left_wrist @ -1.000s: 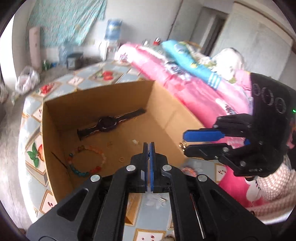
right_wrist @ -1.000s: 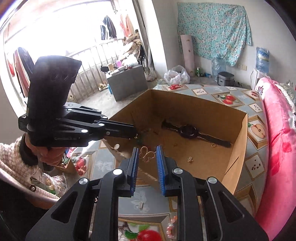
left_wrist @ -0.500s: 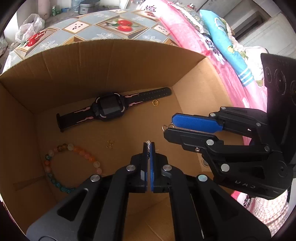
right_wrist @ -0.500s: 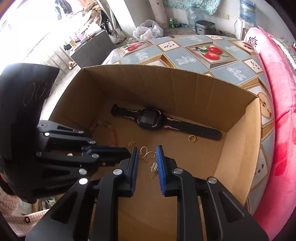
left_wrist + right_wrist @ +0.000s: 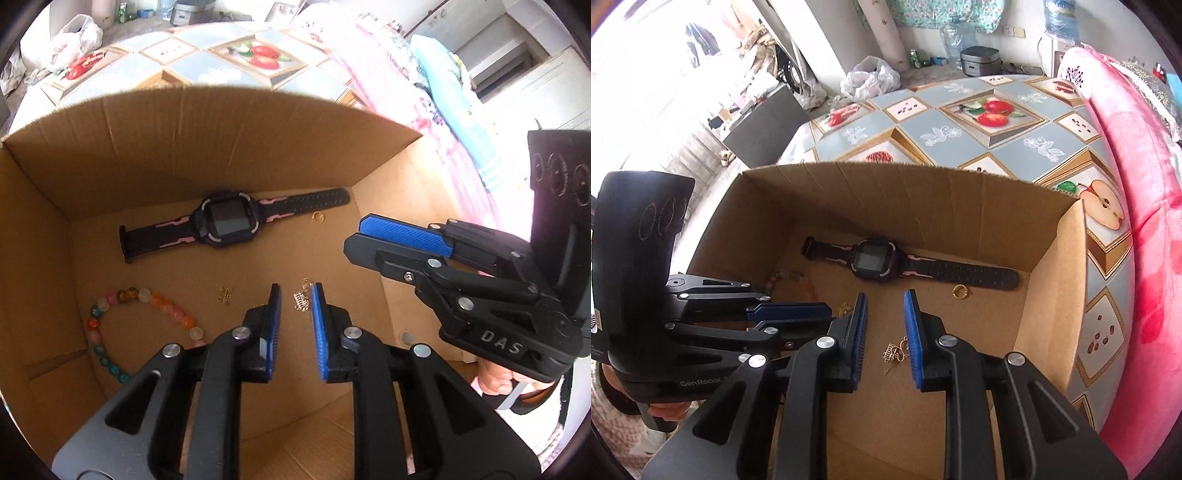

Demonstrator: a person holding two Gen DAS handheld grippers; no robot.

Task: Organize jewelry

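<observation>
The left hand-held gripper (image 5: 295, 310) is over the cardboard box (image 5: 221, 140). Its jaws have just been opening, and its blue pads touch nothing. A small gold charm (image 5: 301, 301) shows in the gap between them, let go, low by the box floor. The right hand-held gripper (image 5: 884, 325) has a small gap too. A gold earring (image 5: 897, 350) sits against the inner face of its right pad. It looks pinched there or just resting, and which one cannot be told.

A lot of the job looks done. In the box, a black and pink watch (image 5: 229, 221) lies by the far wall, beyond the charm. A gold ring (image 5: 317, 217) lies just beside the watch strap. A bead bracelet (image 5: 122, 325) lies to the left of the charm. A tiny gold piece (image 5: 225, 295) lies between the bracelet and the charm.

What looks left is to drop the earring in. More jewelry may wait on the bench (image 5: 960, 133), but none can be seen there now.
</observation>
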